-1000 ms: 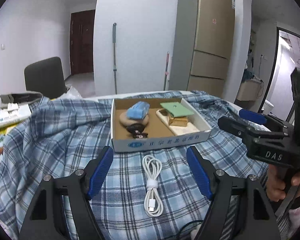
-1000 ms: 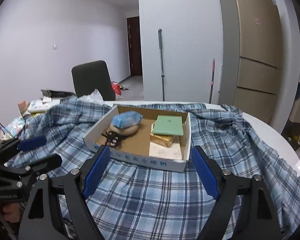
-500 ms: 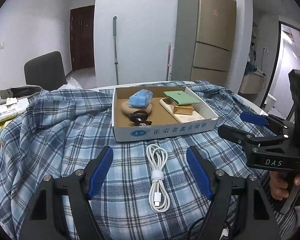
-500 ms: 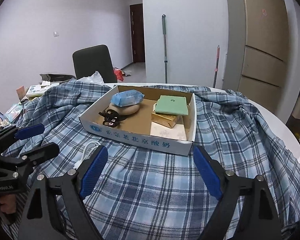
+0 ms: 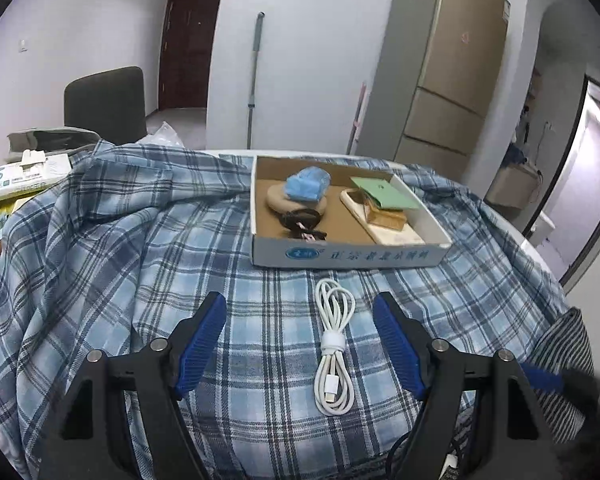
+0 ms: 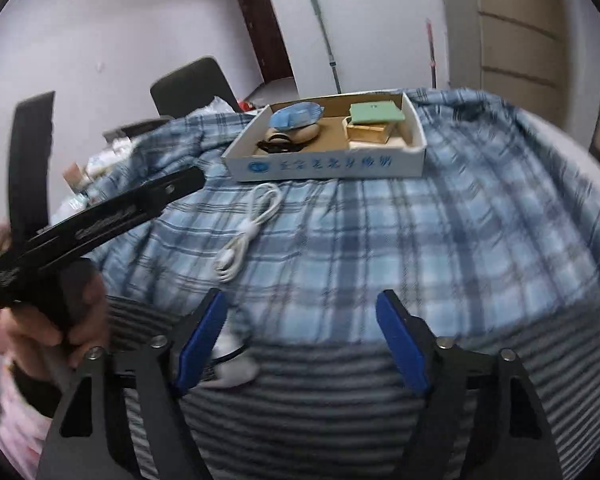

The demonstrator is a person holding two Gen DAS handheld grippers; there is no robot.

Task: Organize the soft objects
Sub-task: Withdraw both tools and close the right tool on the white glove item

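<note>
A blue plaid cloth point(image 5: 148, 264) covers the round table, and a grey striped cloth point(image 6: 340, 408) lies at its near edge. My left gripper point(image 5: 300, 308) stands open above the plaid cloth, with a coiled white cable point(image 5: 334, 344) on the fabric between its fingers, untouched. My right gripper point(image 6: 302, 340) hovers over the seam where the plaid cloth point(image 6: 440, 240) meets the striped cloth. Its jaws are closing, and the pads stand apart from the fabric. A hand holds the left gripper point(image 6: 112, 212) at the left of the right wrist view.
An open cardboard box point(image 5: 340, 256) sits beyond the cable, holding a blue pack, a black band, a green card and small boxes. Papers and packets point(image 5: 16, 176) are piled at the table's left. A white plug point(image 6: 236, 372) lies by the striped cloth. Chair and fridge stand behind.
My right gripper has pulled back and down to the table's near edge, over the striped cloth, and rolled; its jaws have narrowed. It has dropped out of the left wrist view's right side.
</note>
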